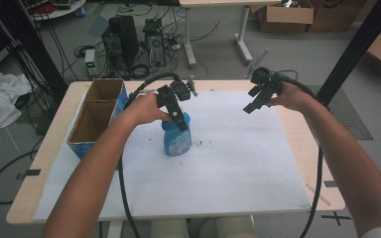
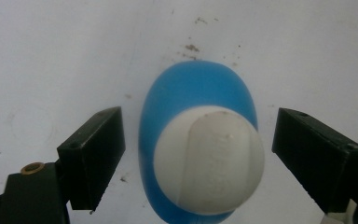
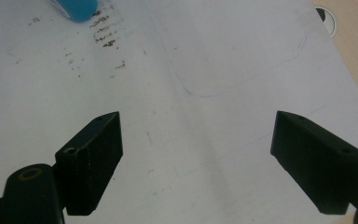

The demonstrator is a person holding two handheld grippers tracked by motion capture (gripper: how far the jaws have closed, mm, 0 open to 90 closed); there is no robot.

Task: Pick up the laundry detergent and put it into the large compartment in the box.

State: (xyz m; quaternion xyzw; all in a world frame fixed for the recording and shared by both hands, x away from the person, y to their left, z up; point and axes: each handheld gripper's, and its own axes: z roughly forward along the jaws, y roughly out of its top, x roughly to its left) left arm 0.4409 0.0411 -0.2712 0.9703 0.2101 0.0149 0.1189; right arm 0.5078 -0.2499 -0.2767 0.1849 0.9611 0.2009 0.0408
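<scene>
A blue bottle [image 1: 177, 139] with a white cap stands upright on the white sheet [image 1: 238, 163]. In the left gripper view I look straight down on the bottle [image 2: 196, 93] and its white cap [image 2: 209, 163]. My left gripper [image 2: 198, 158] is open, one jaw on each side of the cap, with a gap on both sides. In the high view the left gripper [image 1: 178, 116] hangs just over the bottle's top. My right gripper [image 1: 256, 101] is held above the sheet at the far right, open and holding nothing. The right gripper [image 3: 196, 158] faces bare sheet, with the bottle's base [image 3: 77, 8] at the top left.
An open cardboard box [image 1: 96, 116] with two compartments sits at the table's left edge. Brown specks [image 3: 103, 32] mark the sheet beside the bottle. The wooden table edge [image 3: 354, 51] shows to the right. Computers and cables lie on the floor behind the table.
</scene>
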